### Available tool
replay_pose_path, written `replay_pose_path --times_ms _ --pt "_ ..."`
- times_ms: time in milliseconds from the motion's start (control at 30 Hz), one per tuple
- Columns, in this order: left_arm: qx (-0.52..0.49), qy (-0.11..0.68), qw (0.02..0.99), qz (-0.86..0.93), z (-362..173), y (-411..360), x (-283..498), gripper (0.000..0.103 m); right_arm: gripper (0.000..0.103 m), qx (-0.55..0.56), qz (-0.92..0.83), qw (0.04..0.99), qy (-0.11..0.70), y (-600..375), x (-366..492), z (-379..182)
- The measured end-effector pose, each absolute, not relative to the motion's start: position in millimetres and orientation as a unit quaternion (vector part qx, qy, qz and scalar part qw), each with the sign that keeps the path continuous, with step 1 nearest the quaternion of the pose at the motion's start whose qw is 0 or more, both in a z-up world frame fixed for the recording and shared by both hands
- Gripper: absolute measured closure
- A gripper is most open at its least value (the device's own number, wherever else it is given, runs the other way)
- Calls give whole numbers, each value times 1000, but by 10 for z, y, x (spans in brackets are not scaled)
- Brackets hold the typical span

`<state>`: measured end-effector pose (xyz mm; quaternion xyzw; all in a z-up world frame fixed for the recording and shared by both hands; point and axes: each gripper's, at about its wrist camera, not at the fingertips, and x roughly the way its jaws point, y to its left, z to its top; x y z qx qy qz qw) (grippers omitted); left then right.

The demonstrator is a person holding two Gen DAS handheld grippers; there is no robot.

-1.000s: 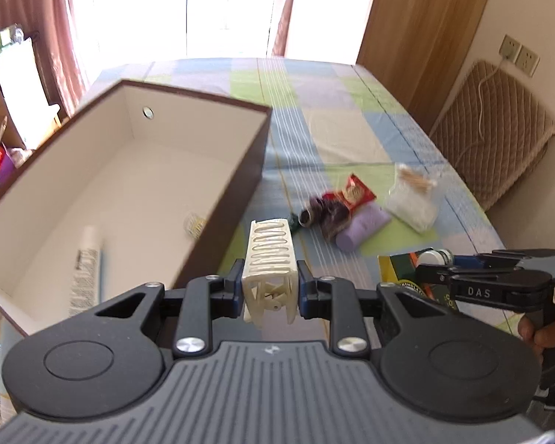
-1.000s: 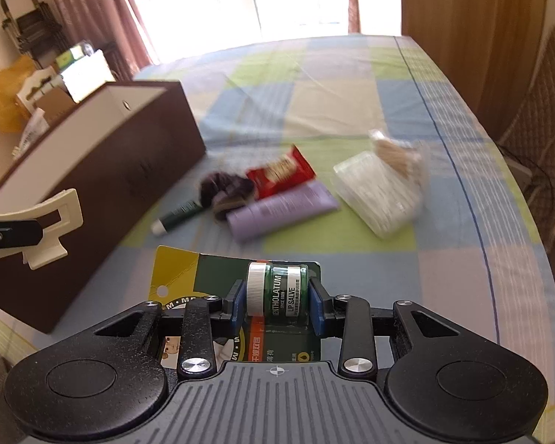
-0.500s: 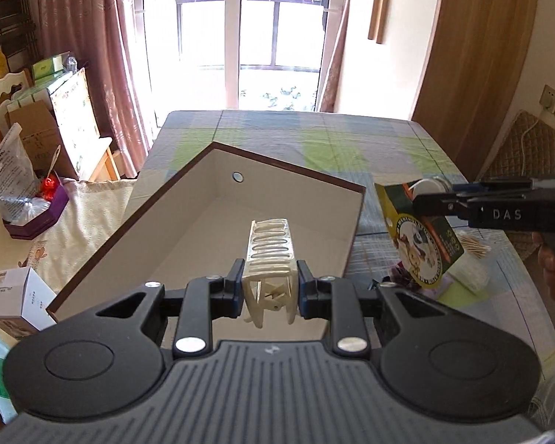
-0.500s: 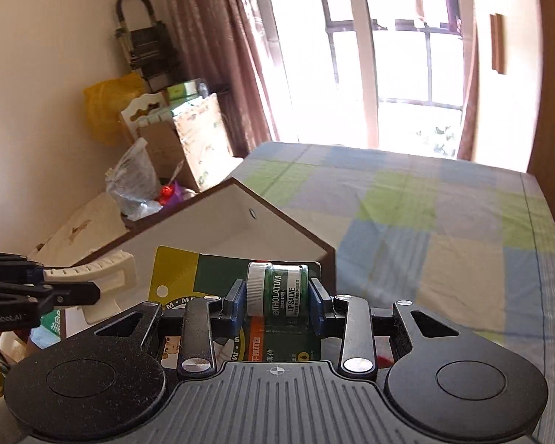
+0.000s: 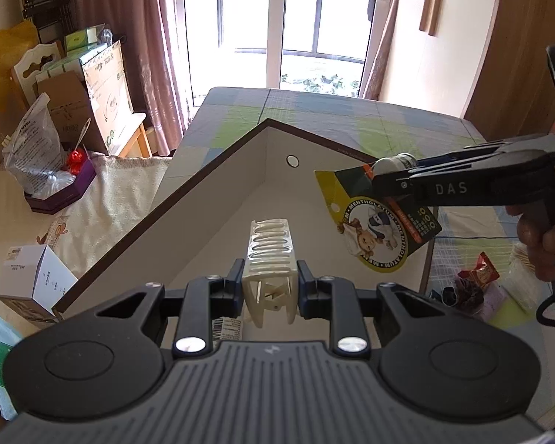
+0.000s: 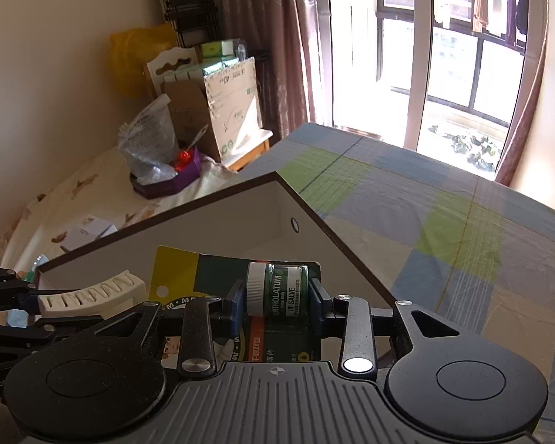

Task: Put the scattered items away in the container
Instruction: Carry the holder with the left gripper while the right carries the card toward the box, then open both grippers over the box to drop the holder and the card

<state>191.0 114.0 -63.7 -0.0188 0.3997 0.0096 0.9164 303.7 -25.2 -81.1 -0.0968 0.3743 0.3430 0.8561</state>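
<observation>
- The left gripper (image 5: 270,288) is hanging over the box (image 5: 218,199), its fingers (image 5: 235,285) closing on a cream hair clip (image 5: 270,255) that is pointing forward above the white inside of the box.
- The box, brown outside, is sitting on the desk (image 5: 388,125) under a checked cloth, one corner pointing toward the window (image 5: 296,18).
- A labelled tube (image 5: 225,327) is lying on the box floor, mostly hidden behind the left gripper.
- The right gripper (image 6: 277,296) is hovering over the box's right wall, its fingers (image 6: 316,301) pinching a green lip salve jar (image 6: 277,292) sealed to a yellow and green card (image 5: 373,218); the card is hanging partly over the box opening.
- A hand (image 5: 544,236) is gripping the right gripper's handle at the far right of the left view.
- Right of the box, a red packet (image 5: 483,272), a dark hair tie (image 5: 466,294) and a clear bag (image 5: 521,281) are lying on the desk.
</observation>
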Motion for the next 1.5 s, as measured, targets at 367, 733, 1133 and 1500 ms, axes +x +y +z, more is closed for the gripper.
replay_pose_path --times_ms 367,733,1133,1500 --pt "-14 454 890 25 -1086 1009 2274 81 65 -151 301 831 443 2 3410 -1356" --pt "-5 487 872 40 -1353 1025 2440 81 65 -192 285 821 456 61 3576 -1440" --pt "-26 508 858 64 -1508 1198 2514 63 28 -246 306 806 444 54 3492 -1539" --pt "-21 502 861 72 -1379 1214 2532 32 27 -258 328 811 410 -41 3371 -1441"
